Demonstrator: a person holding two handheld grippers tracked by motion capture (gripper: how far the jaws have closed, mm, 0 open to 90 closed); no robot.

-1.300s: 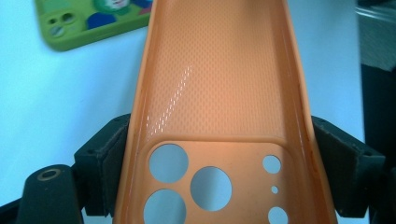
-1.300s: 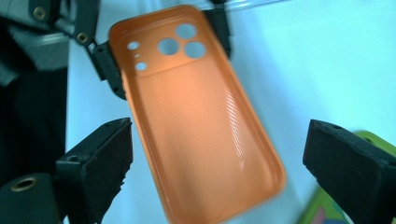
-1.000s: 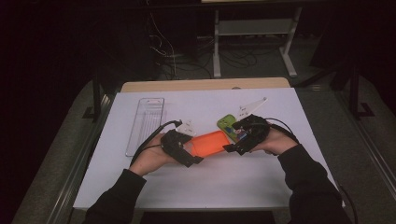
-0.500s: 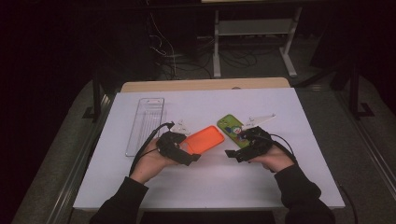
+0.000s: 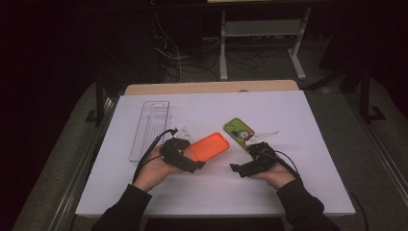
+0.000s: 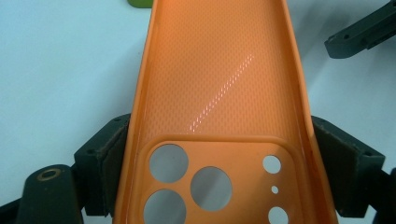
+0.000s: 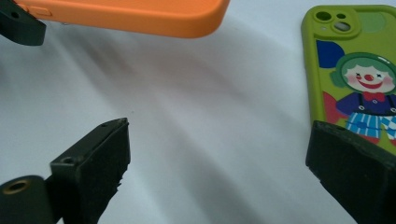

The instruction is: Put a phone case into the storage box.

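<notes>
An orange phone case (image 5: pixel 210 147) is held just above the white table, inner side up, with camera holes at its near end (image 6: pixel 210 182). My left gripper (image 5: pixel 190 154) (image 6: pixel 224 140) is shut on that near end, its pads pressing both long edges. A green phone (image 5: pixel 239 132) (image 7: pixel 359 70) with a clown picture lies flat to the right of the case. My right gripper (image 5: pixel 245 161) (image 7: pixel 219 154) stands open low over the table, in front of the green phone. Nothing is between its jaws. The orange case's far end (image 7: pixel 140 14) hangs beyond it.
A clear plastic tray (image 5: pixel 150 130) lies at the left of the white table top (image 5: pixel 288 110). Small white pieces rest beside the left hand (image 5: pixel 185 131) and by the green phone (image 5: pixel 263 135). Cables trail from both grippers toward the person.
My right gripper has come away from the orange case's far end and sunk toward the table, nearer the person. The left gripper keeps the case, which now points up and to the right.
</notes>
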